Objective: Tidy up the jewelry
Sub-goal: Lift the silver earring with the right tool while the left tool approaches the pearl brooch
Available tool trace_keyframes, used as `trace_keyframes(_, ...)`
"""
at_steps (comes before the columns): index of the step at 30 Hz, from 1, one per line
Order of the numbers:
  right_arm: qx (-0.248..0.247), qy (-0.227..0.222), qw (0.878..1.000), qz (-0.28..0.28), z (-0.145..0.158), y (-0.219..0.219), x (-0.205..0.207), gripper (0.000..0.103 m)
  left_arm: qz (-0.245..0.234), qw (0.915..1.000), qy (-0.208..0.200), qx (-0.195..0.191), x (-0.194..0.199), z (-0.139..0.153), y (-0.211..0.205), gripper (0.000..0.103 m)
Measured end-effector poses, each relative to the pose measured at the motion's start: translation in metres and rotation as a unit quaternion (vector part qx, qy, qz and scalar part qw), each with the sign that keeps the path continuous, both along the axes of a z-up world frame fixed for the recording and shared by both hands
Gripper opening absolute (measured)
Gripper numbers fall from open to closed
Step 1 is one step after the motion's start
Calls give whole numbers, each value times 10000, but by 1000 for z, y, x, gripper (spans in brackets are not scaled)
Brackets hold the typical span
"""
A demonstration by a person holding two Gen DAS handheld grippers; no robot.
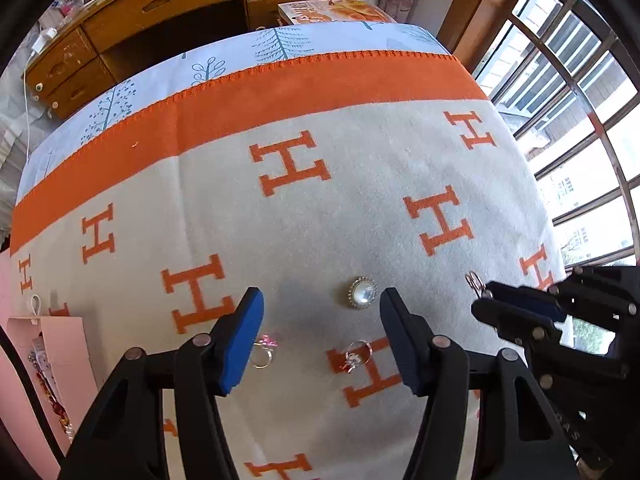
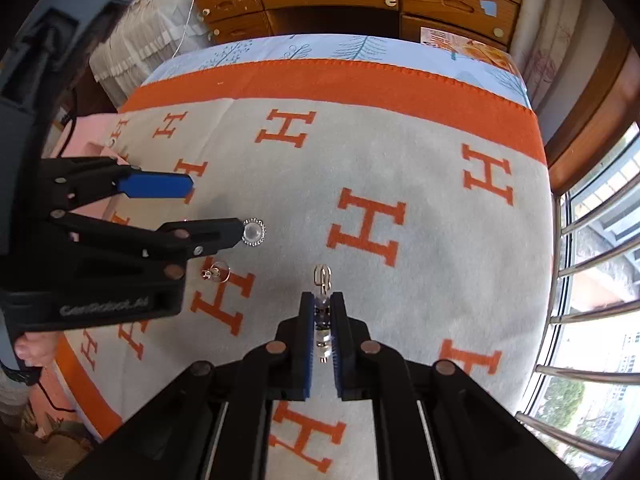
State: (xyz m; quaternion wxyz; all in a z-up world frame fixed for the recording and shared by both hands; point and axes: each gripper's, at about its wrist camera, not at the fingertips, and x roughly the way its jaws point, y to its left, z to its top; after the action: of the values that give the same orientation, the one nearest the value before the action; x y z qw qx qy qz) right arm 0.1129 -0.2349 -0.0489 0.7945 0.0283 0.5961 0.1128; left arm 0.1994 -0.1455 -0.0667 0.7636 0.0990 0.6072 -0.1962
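Note:
My right gripper [image 2: 323,300] is shut on a beaded earring [image 2: 322,320] whose hook [image 2: 322,274] sticks out past the fingertips; it also shows in the left wrist view [image 1: 486,298] at the right. My left gripper [image 1: 322,300] is open over the blanket; it also shows in the right wrist view [image 2: 218,208]. A round pearl brooch [image 1: 362,293] lies just ahead between its fingers. A ring with a pink stone [image 1: 264,350] lies by the left finger. A ring with a red charm [image 1: 354,356] lies nearer the right finger.
A grey blanket with orange H letters [image 1: 360,208] covers the table. A pink jewelry box [image 1: 52,360] with chains stands at the left edge. A wooden desk [image 1: 168,4] is behind. A barred window [image 1: 580,120] is on the right.

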Motion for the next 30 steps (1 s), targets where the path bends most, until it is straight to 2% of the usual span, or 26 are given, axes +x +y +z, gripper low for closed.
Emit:
trace_keyframes(3,298,-55,9993,-215,3,-8,-14,8,263,9996,67,-31,1,-4,-6,50)
trace_keyframes(7,484,-162,9979,-389,2,-13,-28,8,617,9978,198,-144,1,-10,-9,38)
trace_keyframes(10,636,-174,9969,-439,-3,-17,-34,8,815,9963,213,-142,-1,-14,-12,33)
trace_keyframes(17,945,-254,9940,-488,-11,-22,-47,8,868,9962,83,51,-6,-15,-22,26)
trace_keyframes(19,1016,-279,9931,-511,-12,-24,-51,8,880,9961,71,98,-6,-16,-25,19)
trace_keyframes(26,1185,-265,9904,-663,-23,-34,-60,8,868,9956,14,363,-9,-15,-37,17)
trace_keyframes(30,1275,-277,9887,-735,-28,-39,-64,8,820,9961,59,335,-10,-13,-39,15)
